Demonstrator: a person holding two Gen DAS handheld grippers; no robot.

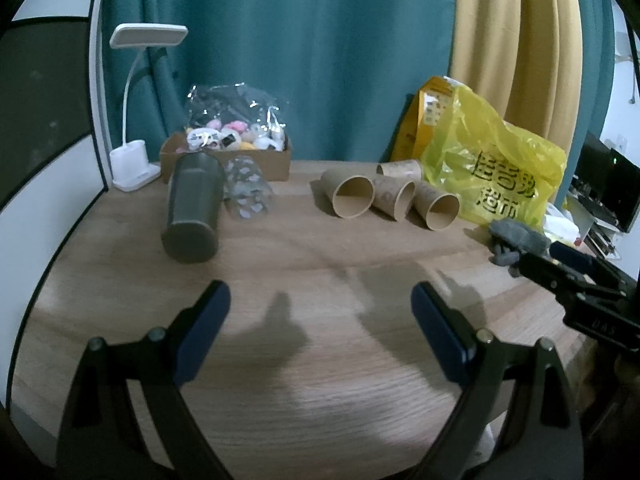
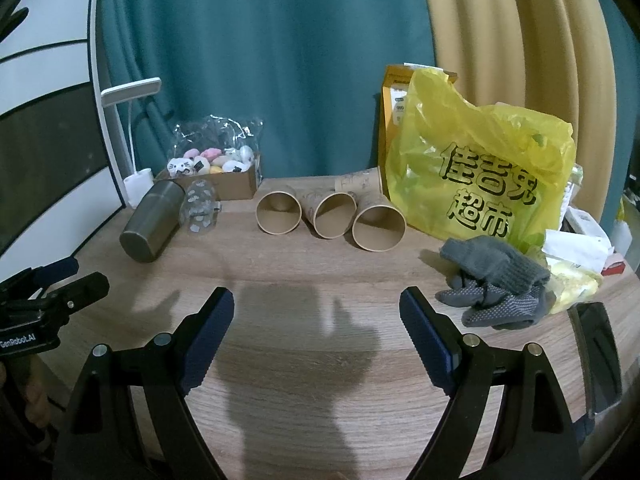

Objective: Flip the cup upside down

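- A wood-grain table [image 2: 320, 360] is filling both views, with a teal curtain [image 2: 260, 60] and a yellow curtain [image 2: 520, 40] hanging behind it.
- The left gripper [image 1: 320, 312] is hovering over bare wood near the front edge, its jaws spread wide with nothing between them; its dark blue pads [image 1: 204, 332] are showing a ribbed face.
- The right gripper [image 2: 316, 320] is hovering likewise, jaws spread and holding nothing.
- Three brown paper cups are lying on their sides well beyond both grippers, mouths facing the cameras: the left cup [image 2: 279, 213], the middle cup [image 2: 333, 215] and the right cup [image 2: 377, 223], side by side and close together.
- A fourth paper cup [image 2: 358, 181] is lying behind them near the curtain.
- A dull grey metal tumbler [image 2: 151, 227] is lying on its side to the left, base toward the cameras, with a clear patterned plastic cup [image 2: 198, 208] lying just beside it.
- A cardboard box [image 2: 224, 182] of small plush toys is sitting behind those, next to a white desk lamp [image 1: 132, 120].
- A crinkled yellow plastic bag [image 2: 480, 176] with black print is standing at the right, and grey knitted gloves [image 2: 496, 280] with dotted palms are lying in front of it.
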